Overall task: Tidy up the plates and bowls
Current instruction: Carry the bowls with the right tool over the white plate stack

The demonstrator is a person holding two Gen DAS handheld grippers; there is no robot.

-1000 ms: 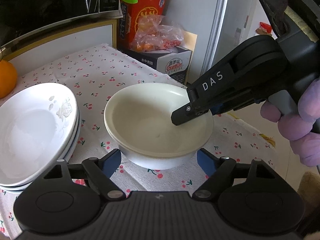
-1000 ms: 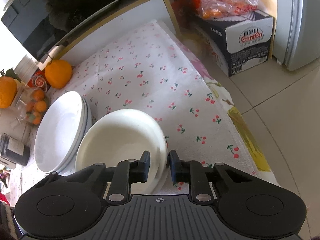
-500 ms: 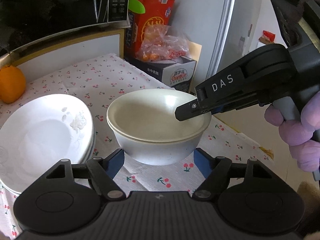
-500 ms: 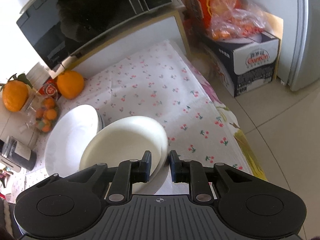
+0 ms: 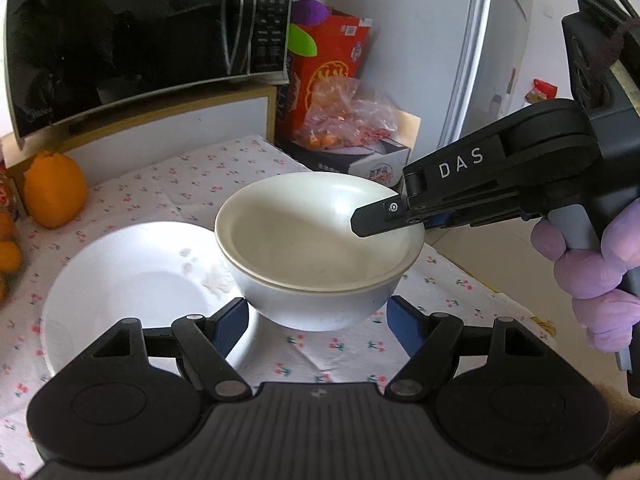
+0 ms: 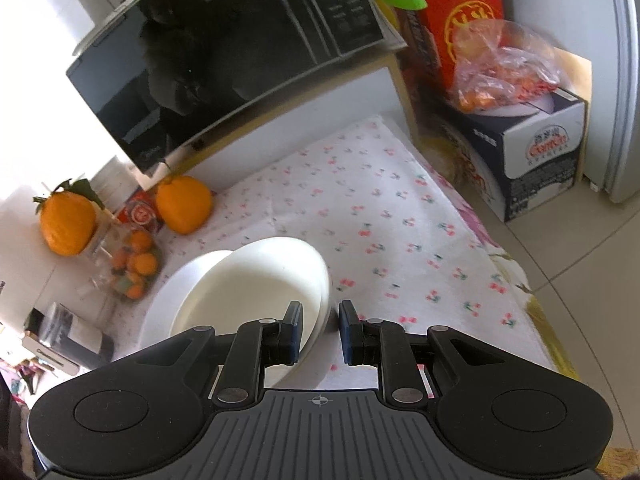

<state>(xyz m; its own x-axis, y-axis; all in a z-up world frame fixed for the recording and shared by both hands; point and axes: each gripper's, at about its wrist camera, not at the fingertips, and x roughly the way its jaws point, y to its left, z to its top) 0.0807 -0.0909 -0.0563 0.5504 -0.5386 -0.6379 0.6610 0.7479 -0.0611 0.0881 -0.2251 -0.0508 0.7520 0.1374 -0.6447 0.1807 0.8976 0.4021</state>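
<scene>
Two nested white bowls hang in the air above the cherry-print tablecloth, partly over a stack of white plates. My right gripper is shut on the bowls' right rim; in the left wrist view it reaches in from the right. In the right wrist view the bowls cover part of the plates. My left gripper is open, its blue pads either side below the bowls, not touching.
A black microwave sits at the back on a shelf. Oranges lie at the left, with a bag of small ones. Boxes and a bag of snacks stand on the floor at the right. The table edge runs on the right.
My right gripper has lifted the nested bowls off the cloth and carried them left, over the plate stack's edge. The left gripper has pulled back and risen.
</scene>
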